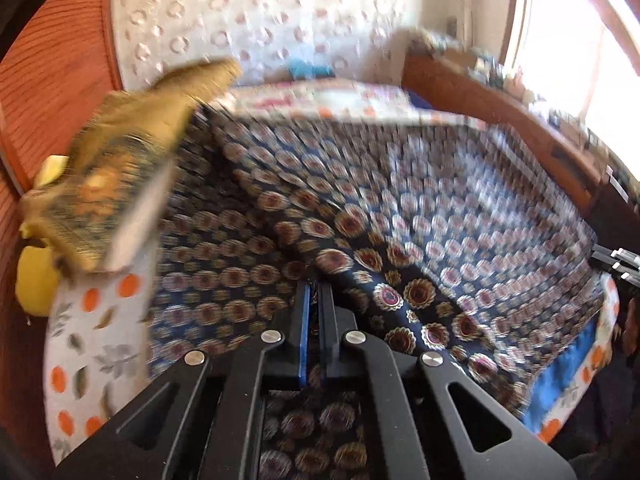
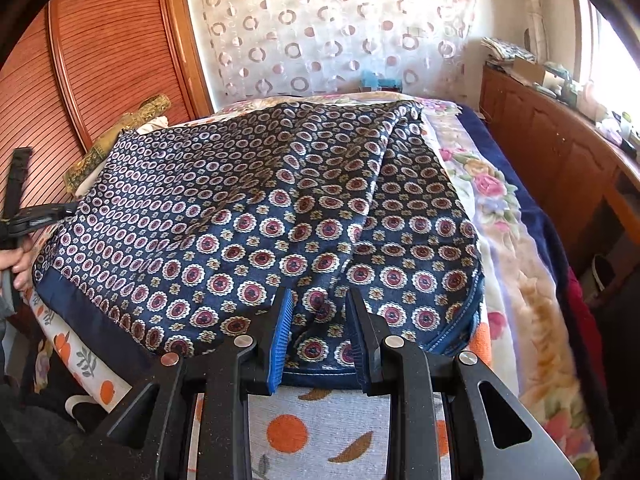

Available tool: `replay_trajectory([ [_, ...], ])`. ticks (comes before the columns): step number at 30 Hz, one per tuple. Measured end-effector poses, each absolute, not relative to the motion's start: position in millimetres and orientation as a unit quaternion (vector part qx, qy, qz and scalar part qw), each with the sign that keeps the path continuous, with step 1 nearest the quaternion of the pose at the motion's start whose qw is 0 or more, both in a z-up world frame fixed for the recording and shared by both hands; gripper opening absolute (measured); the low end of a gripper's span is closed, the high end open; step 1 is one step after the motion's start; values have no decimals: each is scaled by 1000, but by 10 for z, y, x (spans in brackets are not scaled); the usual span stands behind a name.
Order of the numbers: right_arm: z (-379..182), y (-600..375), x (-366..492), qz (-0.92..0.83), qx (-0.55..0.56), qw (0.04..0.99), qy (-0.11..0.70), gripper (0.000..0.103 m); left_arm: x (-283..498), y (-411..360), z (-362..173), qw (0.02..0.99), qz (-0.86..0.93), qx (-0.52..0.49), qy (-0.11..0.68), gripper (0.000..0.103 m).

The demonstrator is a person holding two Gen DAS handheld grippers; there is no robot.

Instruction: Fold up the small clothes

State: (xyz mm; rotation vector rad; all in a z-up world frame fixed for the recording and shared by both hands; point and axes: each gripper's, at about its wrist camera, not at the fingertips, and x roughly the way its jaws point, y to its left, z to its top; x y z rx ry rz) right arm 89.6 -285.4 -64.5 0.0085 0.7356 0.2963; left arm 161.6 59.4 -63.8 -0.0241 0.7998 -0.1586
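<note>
- We work on a bed covered by a sheet printed with oranges and leaves, and the navy patterned garment we are folding lies spread across most of it, reaching from the near edge up toward the far curtain.
- The garment already sits doubled in part: a fold ridge runs from the far right down to the near middle, and its stitched hem curves along the near right. We judge the step in hand is gripping the near edge with both grippers to carry it over.
- In the left wrist view, the left gripper is closed tight, with a pinch of the navy cloth between its blue pads; the view is blurred, so how deep the bite goes we cannot tell.
- In the right wrist view, the right gripper stands partly open, its fingers straddling the near hem with cloth between them but not yet pressed.
- To do this well, we should close the right gripper on the hem before lifting, so both corners rise together.
- We should keep the two grips level and the edge taut, so the fold lands square.
- We should steer clear of the gold cushion on the far left.
</note>
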Motion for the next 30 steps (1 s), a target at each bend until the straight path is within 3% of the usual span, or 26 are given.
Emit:
replay_trajectory([
  [7,-685,-2933,921,140,12,922,361,28,926,1043,-478,932,-38,-80,351,4],
  [27,-627,-2756,1098,148,10,920,362,28,776,1140,-781,920,-24,-93,381,5],
  [28,-596,-2732,1079,152,11,921,358,28,770,1153,-764,920,-24,-95,379,8],
  [30,-520,-2646,1036,163,12,922,350,28,760,1185,-726,921,-20,-93,377,25],
])
